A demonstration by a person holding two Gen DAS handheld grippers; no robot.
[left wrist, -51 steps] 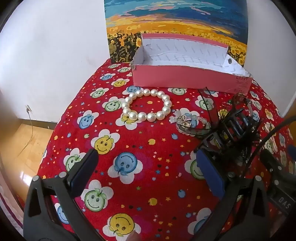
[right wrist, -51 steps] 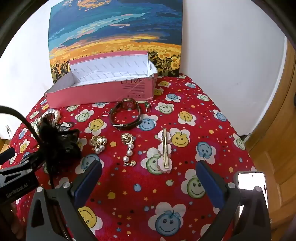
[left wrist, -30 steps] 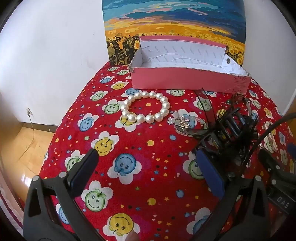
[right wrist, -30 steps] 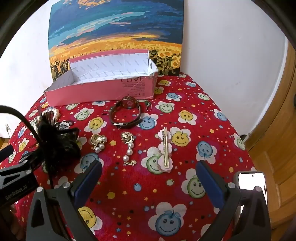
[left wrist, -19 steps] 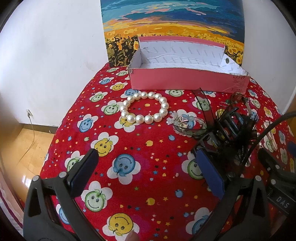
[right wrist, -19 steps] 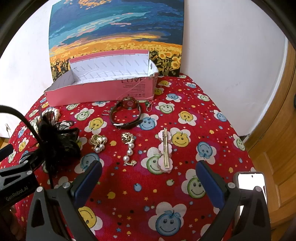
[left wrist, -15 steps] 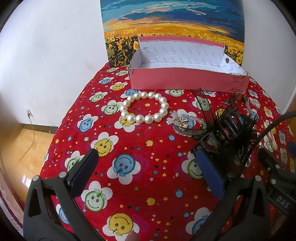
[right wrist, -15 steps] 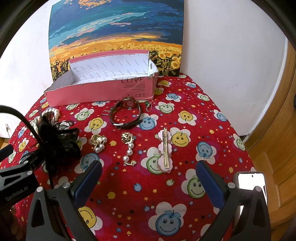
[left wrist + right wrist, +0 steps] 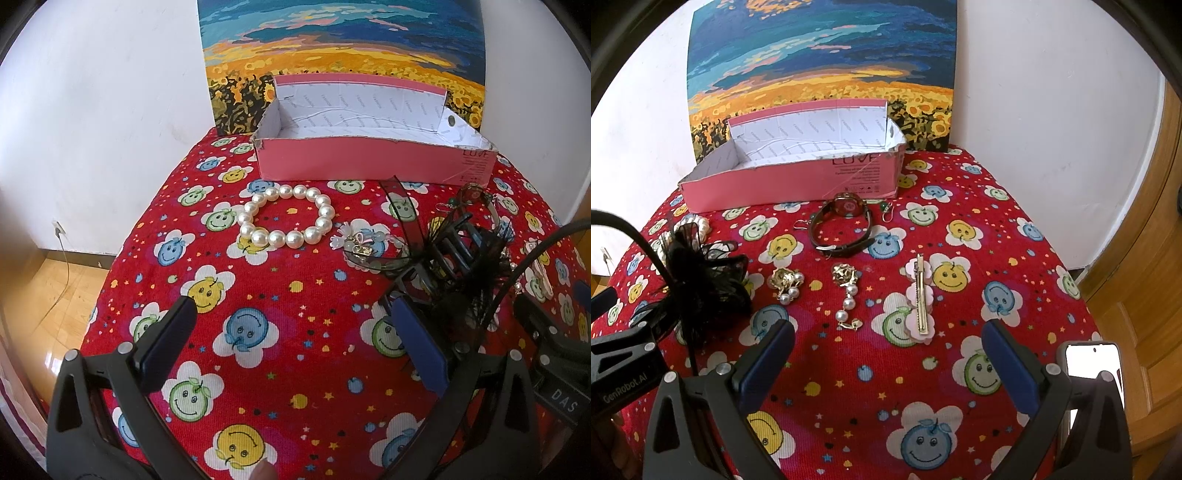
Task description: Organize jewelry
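Observation:
An empty pink box (image 9: 373,166) (image 9: 790,181) stands at the back of the red smiley cloth. In front of it lie a pearl bracelet (image 9: 286,219), a small flower brooch (image 9: 360,243) and a black feathered hair claw (image 9: 461,258) (image 9: 698,280). The right wrist view shows a brown watch (image 9: 844,225), two gold pearl earrings (image 9: 786,282) (image 9: 847,295) and a pink flower hair clip (image 9: 919,299). My left gripper (image 9: 295,343) is open, low over the cloth before the bracelet. My right gripper (image 9: 890,354) is open just short of the hair clip. Neither holds anything.
A sunflower painting (image 9: 820,74) leans on the white wall behind the box. A phone (image 9: 1091,360) lies at the cloth's right edge beside a wooden door (image 9: 1145,258). The cloth drops off to a wooden floor (image 9: 48,284) on the left.
The left wrist view has drifted slightly over the cloth; the bracelet sits a little lower left in frame. The right gripper and all the jewelry have stayed put.

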